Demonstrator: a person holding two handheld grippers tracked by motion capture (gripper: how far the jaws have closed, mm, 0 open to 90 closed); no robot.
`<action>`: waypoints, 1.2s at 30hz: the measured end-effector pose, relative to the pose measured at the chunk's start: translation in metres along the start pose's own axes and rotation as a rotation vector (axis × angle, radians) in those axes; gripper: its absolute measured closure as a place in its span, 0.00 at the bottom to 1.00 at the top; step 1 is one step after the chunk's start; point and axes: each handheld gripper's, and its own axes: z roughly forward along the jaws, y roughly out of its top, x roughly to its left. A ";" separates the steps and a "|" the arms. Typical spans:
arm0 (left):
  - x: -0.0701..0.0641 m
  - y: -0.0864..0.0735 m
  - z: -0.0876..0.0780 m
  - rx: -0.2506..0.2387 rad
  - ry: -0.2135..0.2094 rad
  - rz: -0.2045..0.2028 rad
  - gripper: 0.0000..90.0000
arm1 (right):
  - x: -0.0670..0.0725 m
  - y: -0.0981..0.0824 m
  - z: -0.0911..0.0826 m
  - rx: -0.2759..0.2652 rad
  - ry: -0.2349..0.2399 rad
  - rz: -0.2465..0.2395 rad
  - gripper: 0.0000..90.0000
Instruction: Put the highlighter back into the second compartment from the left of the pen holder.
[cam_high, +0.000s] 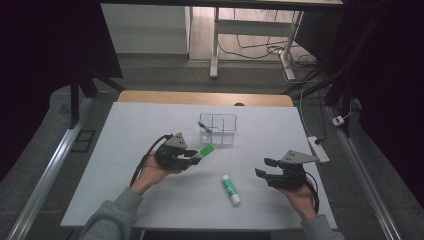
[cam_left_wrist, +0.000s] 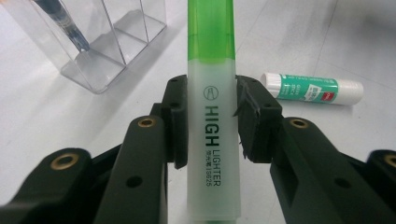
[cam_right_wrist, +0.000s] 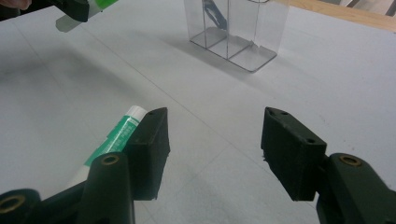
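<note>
Green highlighter reads "HIGH LIGHTER"; the smaller print beside it is too small to read. Left gripper is clamped on its pale barrel above the white table, cap end toward the clear organizer. Right gripper stands apart with nothing between its jaws, glue stick just beside it.

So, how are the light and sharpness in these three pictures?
High view: dim, dark at both sides, table evenly lit. Left gripper view: highlighter print sharp, organizer slightly soft. Right gripper view: soft shadows on the table, glue stick a little blurred.
</note>
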 end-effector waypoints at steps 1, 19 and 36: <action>0.000 0.000 0.000 -0.002 0.003 0.000 0.73 | 0.000 0.000 0.000 0.001 -0.001 -0.002 0.46; -0.010 0.007 0.000 -0.056 -0.005 0.022 0.73 | 0.010 0.005 0.006 -0.020 0.015 -0.016 0.43; -0.020 0.013 0.006 -0.065 -0.018 0.046 0.73 | 0.027 0.018 0.023 -0.047 0.061 -0.026 0.43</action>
